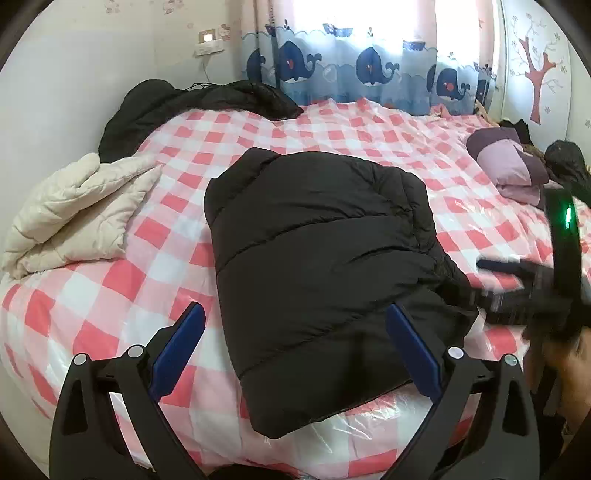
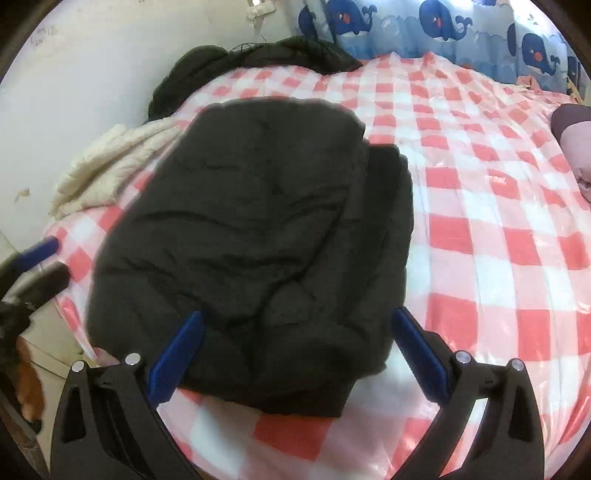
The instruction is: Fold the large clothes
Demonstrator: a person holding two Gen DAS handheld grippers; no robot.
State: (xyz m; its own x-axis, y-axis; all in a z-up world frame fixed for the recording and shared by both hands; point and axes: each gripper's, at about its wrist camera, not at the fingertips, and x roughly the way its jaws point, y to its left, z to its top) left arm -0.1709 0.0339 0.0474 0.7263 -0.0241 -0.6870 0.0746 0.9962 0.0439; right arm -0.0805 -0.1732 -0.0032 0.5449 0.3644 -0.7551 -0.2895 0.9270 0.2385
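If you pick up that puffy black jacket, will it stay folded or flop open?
The black jacket would probably flop open: it looks soft and quilted, with nothing holding the folds. It is likely light for its bulk, being puffy. It may slide easily on the shiny checked cover.

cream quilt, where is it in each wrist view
Left wrist view: the cream quilt lies crumpled at the left edge, left of the black puffer jacket.
Right wrist view: it shows upper left, partly hidden behind the jacket.
Shared landmark: the whale curtain.
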